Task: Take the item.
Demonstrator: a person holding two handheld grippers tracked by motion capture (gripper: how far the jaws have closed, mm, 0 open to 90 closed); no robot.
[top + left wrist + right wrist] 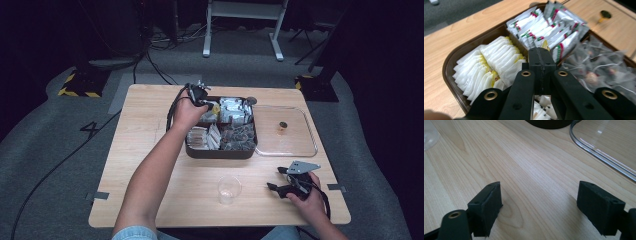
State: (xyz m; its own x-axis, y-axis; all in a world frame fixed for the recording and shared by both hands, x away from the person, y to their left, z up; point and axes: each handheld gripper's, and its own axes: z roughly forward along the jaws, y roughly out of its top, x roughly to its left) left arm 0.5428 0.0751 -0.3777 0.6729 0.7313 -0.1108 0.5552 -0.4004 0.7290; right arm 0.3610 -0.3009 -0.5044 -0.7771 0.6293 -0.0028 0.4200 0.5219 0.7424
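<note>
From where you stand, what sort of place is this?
Probably a lab or studio set up for recording, not a home: a lone wooden table on grey carpet, cables trailing across the floor, hazard-striped stand bases in the dark, and a sorted tray of tea packets.

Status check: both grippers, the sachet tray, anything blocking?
Left gripper shut over the brown tray, a yellow bit at its tips. Right gripper open, empty, on bare table. Clear cup and clear lid untouched. Nothing blocking.
</note>
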